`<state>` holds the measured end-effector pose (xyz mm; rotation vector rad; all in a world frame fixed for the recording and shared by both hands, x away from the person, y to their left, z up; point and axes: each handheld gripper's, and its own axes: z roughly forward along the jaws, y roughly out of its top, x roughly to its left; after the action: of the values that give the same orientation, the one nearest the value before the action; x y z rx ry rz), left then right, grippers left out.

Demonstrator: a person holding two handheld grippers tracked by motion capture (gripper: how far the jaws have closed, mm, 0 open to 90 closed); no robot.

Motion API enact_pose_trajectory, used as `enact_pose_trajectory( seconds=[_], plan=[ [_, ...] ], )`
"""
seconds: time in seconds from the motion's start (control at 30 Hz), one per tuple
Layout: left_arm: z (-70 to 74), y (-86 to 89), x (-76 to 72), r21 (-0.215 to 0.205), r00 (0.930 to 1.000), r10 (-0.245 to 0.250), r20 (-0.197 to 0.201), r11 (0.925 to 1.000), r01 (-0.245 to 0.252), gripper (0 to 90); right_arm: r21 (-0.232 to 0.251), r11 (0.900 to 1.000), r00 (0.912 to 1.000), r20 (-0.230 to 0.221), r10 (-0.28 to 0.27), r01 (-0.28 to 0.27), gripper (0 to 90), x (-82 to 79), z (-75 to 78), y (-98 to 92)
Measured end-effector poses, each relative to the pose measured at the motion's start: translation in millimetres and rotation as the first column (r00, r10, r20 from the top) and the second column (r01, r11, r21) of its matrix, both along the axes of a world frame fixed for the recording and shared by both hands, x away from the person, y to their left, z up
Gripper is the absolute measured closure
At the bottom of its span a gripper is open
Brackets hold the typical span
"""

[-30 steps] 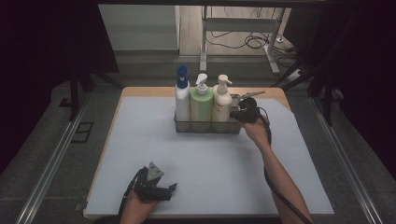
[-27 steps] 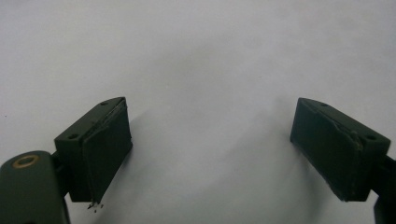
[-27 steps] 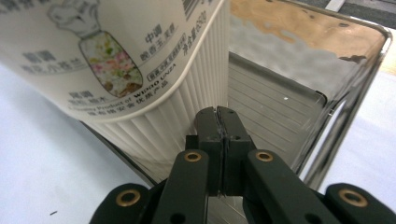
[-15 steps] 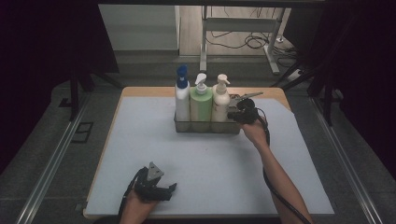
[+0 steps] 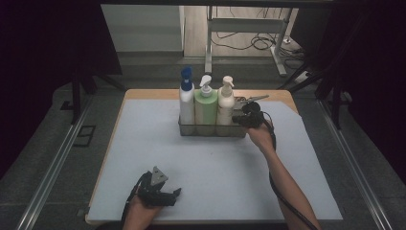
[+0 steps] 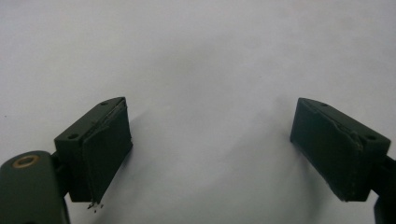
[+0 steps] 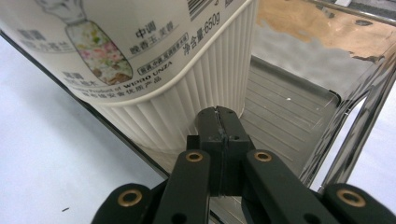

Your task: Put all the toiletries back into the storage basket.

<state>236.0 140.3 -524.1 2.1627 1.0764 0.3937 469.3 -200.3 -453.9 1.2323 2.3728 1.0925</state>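
Note:
A grey wire-and-clear caddy (image 5: pixel 210 131) stands at the far middle of the white mat and holds three pump bottles: a white one with a blue top (image 5: pixel 186 103), a green one (image 5: pixel 206 109) and a cream one (image 5: pixel 225 106). My right gripper (image 5: pixel 238 119) is at the caddy's right end. In the right gripper view its jaws (image 7: pixel 219 114) are shut, pad against pad, just inside the caddy's rim (image 7: pixel 140 151) at the ribbed foot of the cream bottle (image 7: pixel 140 56). Whether they pinch the thin wall I cannot tell. My left gripper (image 5: pixel 173 194) rests near the front left edge, open over bare mat (image 6: pixel 210 135).
The white mat (image 5: pixel 143 143) covers most of a wooden table whose top shows along the far edge. A small metal object (image 5: pixel 251 99) lies behind the caddy's right end. Metal rails run along both sides of the table, with cables on the floor beyond.

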Motion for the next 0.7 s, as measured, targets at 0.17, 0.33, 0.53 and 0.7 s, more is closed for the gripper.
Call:
enact_pose_trajectory(
  seconds=[0.17, 0.33, 0.53, 0.7],
  plan=[
    [0.0, 0.0, 0.0, 0.001, 1.0000, 0.000, 0.000, 1.0000, 0.000, 12.3, -0.008, 1.000, 1.0000, -0.004, -0.002, 0.002, 89.6, -1.3, 0.3, 1.0],
    [0.0, 0.0, -0.1, 0.000, 1.0000, 0.000, 0.001, 1.0000, 0.000, 12.3, -0.019, 1.000, 1.0000, 0.004, -0.002, 0.002, 88.7, -2.1, 0.6, 0.8],
    [0.0, 0.0, -0.1, 0.000, 1.0000, 0.000, 0.001, 1.0000, 0.000, 12.3, -0.025, 1.000, 0.9999, 0.008, -0.009, 0.009, 83.6, -2.9, 5.0, -1.4],
    [0.0, 0.0, -0.1, 0.000, 1.0000, 0.000, 0.001, 1.0000, 0.000, 12.3, -0.022, 1.000, 0.9999, 0.012, -0.007, 0.007, 80.6, -5.3, 8.3, -3.3]
  ],
)
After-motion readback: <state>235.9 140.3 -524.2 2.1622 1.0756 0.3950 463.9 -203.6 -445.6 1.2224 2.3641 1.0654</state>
